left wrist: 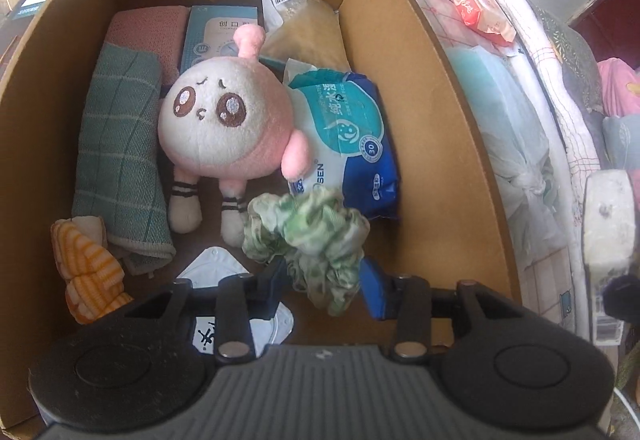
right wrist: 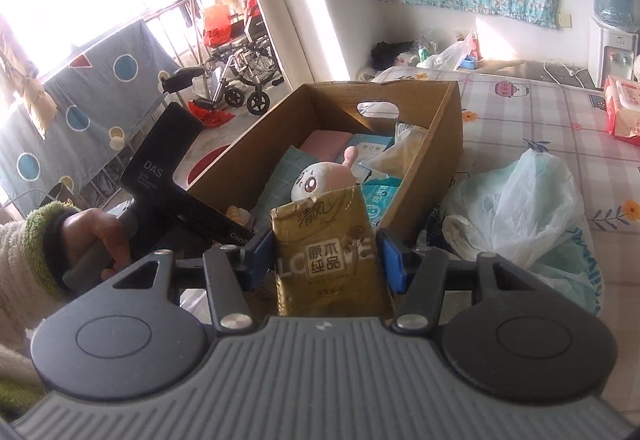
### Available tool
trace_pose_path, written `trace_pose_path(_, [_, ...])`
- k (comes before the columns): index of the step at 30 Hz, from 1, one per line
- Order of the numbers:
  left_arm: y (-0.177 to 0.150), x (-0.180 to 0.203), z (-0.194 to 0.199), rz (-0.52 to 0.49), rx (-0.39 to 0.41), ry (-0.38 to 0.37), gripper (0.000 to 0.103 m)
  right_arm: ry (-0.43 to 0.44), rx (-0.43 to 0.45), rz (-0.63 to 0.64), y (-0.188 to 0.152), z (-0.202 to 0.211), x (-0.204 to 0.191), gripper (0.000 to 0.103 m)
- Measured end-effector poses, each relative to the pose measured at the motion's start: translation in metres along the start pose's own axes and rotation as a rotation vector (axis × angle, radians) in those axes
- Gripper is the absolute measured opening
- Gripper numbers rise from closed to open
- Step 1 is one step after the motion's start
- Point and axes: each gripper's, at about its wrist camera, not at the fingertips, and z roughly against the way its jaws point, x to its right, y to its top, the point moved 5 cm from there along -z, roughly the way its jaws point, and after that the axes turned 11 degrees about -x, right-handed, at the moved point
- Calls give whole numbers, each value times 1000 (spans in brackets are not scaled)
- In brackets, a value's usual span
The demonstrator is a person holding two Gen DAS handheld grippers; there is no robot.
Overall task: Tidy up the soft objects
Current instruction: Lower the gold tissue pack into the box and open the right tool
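My left gripper point(left wrist: 326, 286) is shut on a green-and-white scrunchie point(left wrist: 308, 236) and holds it over the near end of the cardboard box point(left wrist: 436, 144). Inside the box lie a pink-and-white plush toy point(left wrist: 224, 120), a rolled green towel point(left wrist: 120, 160), a pink towel point(left wrist: 144, 28), a blue wet-wipes pack point(left wrist: 352, 144), a striped orange cloth point(left wrist: 88, 272) and a white mask point(left wrist: 216, 264). My right gripper point(right wrist: 328, 256) is shut on a gold tissue pack point(right wrist: 332, 256), held upright just short of the box point(right wrist: 436, 156), on the bed.
A pale plastic bag point(right wrist: 520, 216) lies on the checked bedsheet point(right wrist: 552, 120) right of the box. A red tissue pack point(right wrist: 620, 108) sits farther right. The hand holding the left gripper's handle point(right wrist: 160, 176) is at the left. A wheelchair point(right wrist: 240, 76) stands on the floor beyond.
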Motion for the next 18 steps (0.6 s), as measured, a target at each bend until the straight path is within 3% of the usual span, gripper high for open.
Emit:
trace_pose_path(6, [5,-10,30,77,104,-54,55,-2,-111,203,18,-21,-29,55])
trace_pose_path(13, [3,-32,67,166,241,-60,63,20,-230,403,32,-47,-61,56])
trace_pose_path(18, [-5,-43,74,198,265,-49,64,26,-275,410,35,-54,-66,62])
